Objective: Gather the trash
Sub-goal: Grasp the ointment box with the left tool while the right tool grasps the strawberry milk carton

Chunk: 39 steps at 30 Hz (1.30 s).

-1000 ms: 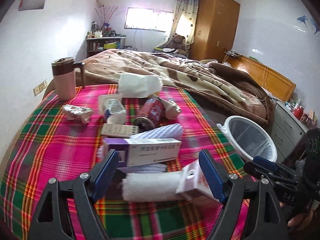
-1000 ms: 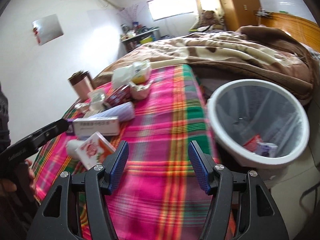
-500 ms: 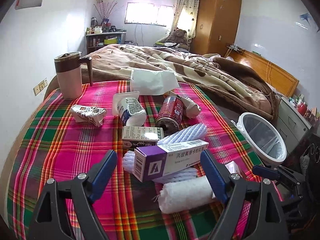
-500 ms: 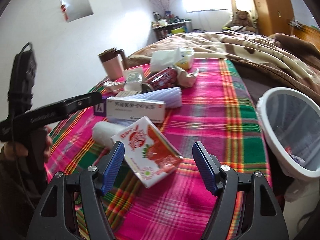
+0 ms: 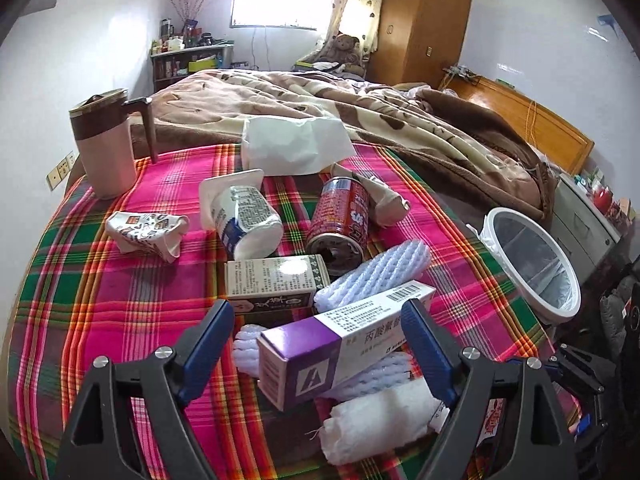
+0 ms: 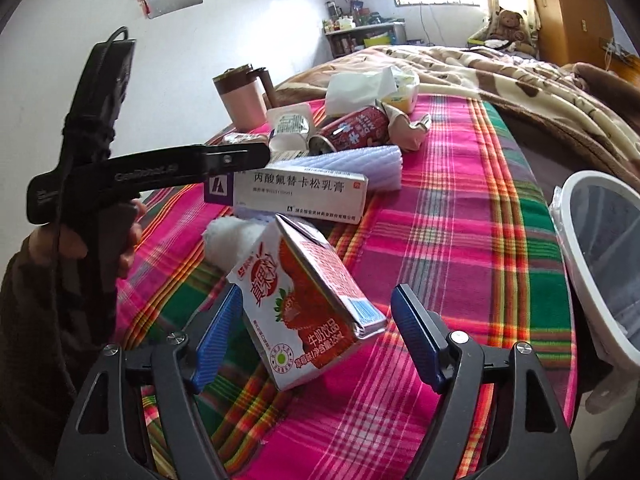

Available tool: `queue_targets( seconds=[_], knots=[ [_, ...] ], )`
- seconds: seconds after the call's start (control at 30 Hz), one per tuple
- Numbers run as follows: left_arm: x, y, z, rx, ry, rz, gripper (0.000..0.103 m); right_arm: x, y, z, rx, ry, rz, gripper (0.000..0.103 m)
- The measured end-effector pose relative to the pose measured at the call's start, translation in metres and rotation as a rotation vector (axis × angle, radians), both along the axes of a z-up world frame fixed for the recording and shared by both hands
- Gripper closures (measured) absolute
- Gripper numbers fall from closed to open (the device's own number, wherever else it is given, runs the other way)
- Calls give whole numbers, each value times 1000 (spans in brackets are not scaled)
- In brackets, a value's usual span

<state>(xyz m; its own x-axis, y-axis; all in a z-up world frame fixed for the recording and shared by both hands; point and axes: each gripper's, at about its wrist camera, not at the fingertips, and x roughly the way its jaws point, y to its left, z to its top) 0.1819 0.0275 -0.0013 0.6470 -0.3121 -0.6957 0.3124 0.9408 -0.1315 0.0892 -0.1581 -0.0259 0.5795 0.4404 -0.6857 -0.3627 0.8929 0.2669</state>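
The white waste bin (image 5: 532,268) stands off the right edge of the plaid-covered bench (image 5: 100,300), lined with a clear bag; in the right wrist view its rim (image 6: 576,264) fills the right side, and the little of its inside that shows is too dim to tell what lies in it. A pink lidded mug (image 5: 106,144) stands upright at the bench's far left corner (its contents hidden by the lid).

The left tongs (image 5: 318,348) are spread wide and grip nothing. Between their blue pads lies a purple-and-white medicine box (image 5: 340,340), its long axis running from near left to far right, purple end toward the camera, resting on white foam netting (image 5: 372,272). A rolled white cloth (image 5: 380,424) lies just below it. Further back, a red can (image 5: 340,220) lies on its side with its open mouth toward the camera, beside a tipped yogurt cup (image 5: 244,220), a small dark-banded box (image 5: 276,280), a crumpled wrapper (image 5: 146,232) and white tissue (image 5: 296,148).

The right tongs (image 6: 318,340) are likewise wide open and hold nothing. A strawberry milk carton (image 6: 308,304) lies tilted between their pads, touching neither that I can tell, its long axis slanting from far left to near right.
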Motion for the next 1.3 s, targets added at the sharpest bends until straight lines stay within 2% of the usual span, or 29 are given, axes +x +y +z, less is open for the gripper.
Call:
queue_targets(
  seconds=[0.13, 0.23, 0.37, 0.5, 0.63, 0.7, 0.73, 0.9, 1.13, 1.3],
  knots=[
    [1, -4, -4, -21, 30, -31, 16, -4, 0, -1, -4, -1, 9, 27],
    [0, -4, -7, -28, 44, -34, 16, -8, -3, 0, 22, 2, 21, 42],
    [-4, -8, -8, -24, 47, -51, 17, -11, -9, 3, 49, -2, 26, 54],
    [-8, -8, -7, -34, 49, -57, 27, -18, -16, 5, 32, -23, -5, 55],
    [-18, -14, -6, -40, 43, -79, 33, -22, -39, 10, 15, -46, -119, 55],
    [-25, -20, -6, -43, 46, -103, 35, -22, -47, 12, -21, -63, -182, 58],
    [-28, -23, -7, -41, 49, -117, 35, -22, -50, 13, -36, -68, -200, 65],
    [-36, -44, -10, 0, 62, -187, 35, -17, -48, 10, -99, -62, -208, 66],
    [-12, -55, -9, -1, 63, -192, 35, -10, -47, 4, -112, -27, -194, 66],
    [1, -63, -13, 49, 89, -163, 35, -1, -47, 1, -114, -6, -193, 65]
  ],
)
